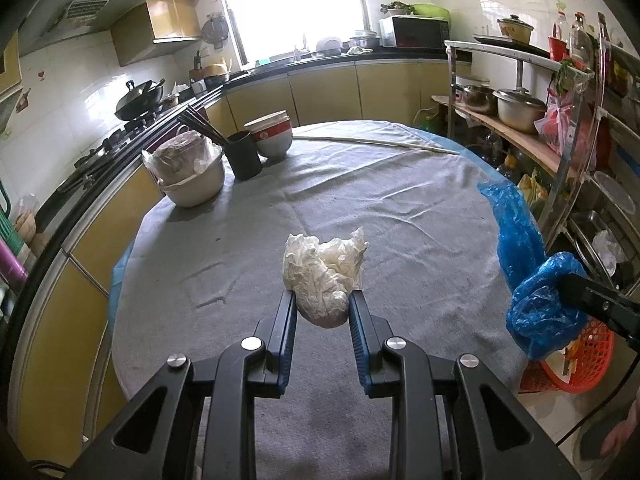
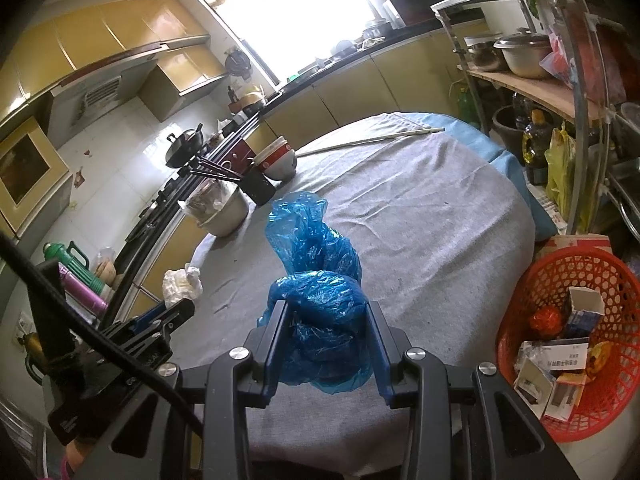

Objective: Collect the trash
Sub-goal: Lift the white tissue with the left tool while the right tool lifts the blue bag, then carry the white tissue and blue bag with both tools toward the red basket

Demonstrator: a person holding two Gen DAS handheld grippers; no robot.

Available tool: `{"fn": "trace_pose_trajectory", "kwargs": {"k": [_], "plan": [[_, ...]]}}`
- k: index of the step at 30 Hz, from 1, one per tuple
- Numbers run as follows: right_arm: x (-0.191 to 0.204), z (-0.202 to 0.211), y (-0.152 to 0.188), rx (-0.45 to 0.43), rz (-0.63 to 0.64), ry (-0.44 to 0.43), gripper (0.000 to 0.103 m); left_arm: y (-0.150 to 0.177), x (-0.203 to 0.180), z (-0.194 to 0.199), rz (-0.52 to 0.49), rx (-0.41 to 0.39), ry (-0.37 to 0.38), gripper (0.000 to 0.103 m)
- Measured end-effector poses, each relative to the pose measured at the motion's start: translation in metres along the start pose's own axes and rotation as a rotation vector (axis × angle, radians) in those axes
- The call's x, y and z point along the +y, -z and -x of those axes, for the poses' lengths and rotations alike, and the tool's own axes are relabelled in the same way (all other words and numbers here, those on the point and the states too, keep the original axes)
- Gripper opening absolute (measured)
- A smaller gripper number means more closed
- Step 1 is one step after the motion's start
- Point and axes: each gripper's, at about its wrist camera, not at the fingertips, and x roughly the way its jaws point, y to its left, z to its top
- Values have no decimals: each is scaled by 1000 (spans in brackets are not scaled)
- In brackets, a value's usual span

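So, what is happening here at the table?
A person is clearing trash from the table with two hand-held grippers. The left gripper is shut on a crumpled white paper wad. The right gripper is shut on a blue plastic bag. A red basket beside the table already holds small boxes and wrappers.

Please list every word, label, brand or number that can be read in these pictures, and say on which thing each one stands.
None can be read for certain.
White box in the red basket: one line of dark characters, too blurred to read.
Other cartons in the basket: print too small.
Bowls on the table: red band with pale marks, unreadable.
Oil bottle: label blurred.
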Motion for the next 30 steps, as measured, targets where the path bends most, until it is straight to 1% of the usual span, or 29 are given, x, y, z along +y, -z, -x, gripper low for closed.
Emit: {"fn": "trace_pose_trajectory", "kwargs": {"k": [14, 30], "plan": [[-9, 0, 1, 2, -25, -6, 40, 0, -5, -1, -23, 2, -2, 28], [-21, 8, 2, -9, -56, -13, 40, -1, -22, 1, -69, 3, 2, 28]]}}
